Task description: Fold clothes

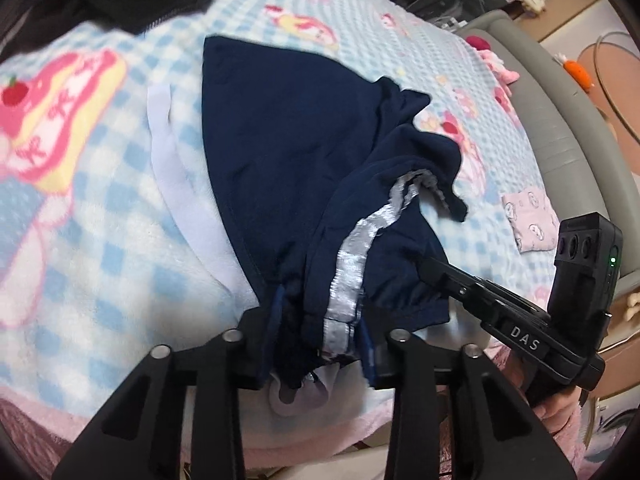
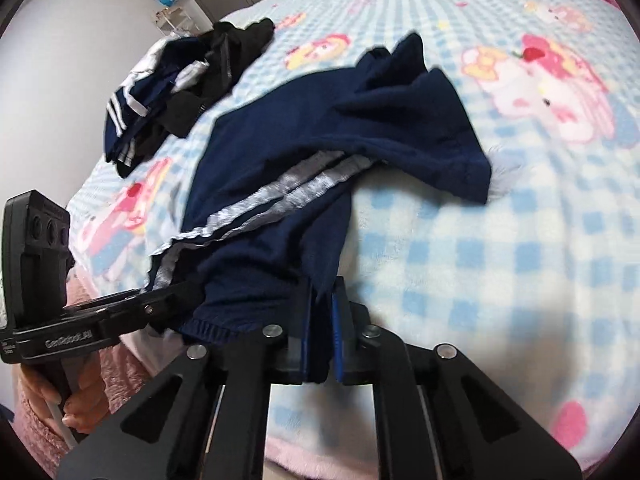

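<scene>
— Now, how are the tongs posed?

— The left tongs (image 1: 320, 344) are held low at the near edge of the bed, clamped on a bunched edge of the navy garment (image 1: 280, 160), with the silver-grey stripe (image 1: 352, 264) caught between the blue pads. The right tongs (image 2: 322, 340) are closed on the same garment's near edge, a fold of navy cloth being pinched between the jaws. Each pair is seen from the other's camera, reaching in from the side, with the holding hand (image 2: 80, 400) glimpsed below the left handle.

— And where is the garment found?

— It is spread over the checked blanket (image 1: 100, 280) on the bed, its near edge raised and stretched between the two tongs, while the far part is left rumpled on the blanket.

— What else is seen around it?

— A heap of dark clothes (image 2: 176, 92), one with white stripes, is piled further up the bed, apart from the garment. A small pink cloth (image 1: 530, 220) is laid near the bed's edge. A white strip of fabric (image 1: 172, 168) is seen lying just beside the navy cloth.
</scene>
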Demonstrator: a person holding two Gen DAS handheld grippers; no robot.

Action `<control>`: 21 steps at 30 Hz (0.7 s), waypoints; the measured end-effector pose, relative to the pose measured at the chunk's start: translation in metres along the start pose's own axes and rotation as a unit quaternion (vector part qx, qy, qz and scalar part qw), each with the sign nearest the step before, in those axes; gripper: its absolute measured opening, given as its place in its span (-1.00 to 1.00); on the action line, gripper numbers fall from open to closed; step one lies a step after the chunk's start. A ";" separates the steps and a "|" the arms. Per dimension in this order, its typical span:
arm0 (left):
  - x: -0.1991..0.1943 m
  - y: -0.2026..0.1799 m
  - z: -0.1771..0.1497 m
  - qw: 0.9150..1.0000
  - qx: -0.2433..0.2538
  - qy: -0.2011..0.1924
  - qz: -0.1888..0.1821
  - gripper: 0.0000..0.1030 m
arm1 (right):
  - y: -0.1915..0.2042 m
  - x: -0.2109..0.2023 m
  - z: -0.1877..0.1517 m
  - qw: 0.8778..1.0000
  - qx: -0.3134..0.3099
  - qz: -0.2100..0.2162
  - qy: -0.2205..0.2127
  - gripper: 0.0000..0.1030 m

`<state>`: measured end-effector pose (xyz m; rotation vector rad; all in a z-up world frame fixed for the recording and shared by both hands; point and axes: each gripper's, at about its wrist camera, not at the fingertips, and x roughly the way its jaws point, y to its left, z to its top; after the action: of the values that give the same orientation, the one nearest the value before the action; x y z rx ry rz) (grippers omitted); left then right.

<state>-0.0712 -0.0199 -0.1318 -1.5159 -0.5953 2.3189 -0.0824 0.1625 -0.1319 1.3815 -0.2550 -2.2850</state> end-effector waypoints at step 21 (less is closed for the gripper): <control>-0.051 -0.005 -0.008 0.997 0.073 -0.036 -0.015 0.07 | -0.016 -0.046 -0.006 1.000 0.007 -0.030 -0.007 -0.59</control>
<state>-0.0438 -0.0383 -0.0916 -1.3548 -0.4511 2.3470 -0.0639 0.1983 -0.1046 1.3989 -0.2365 -2.3463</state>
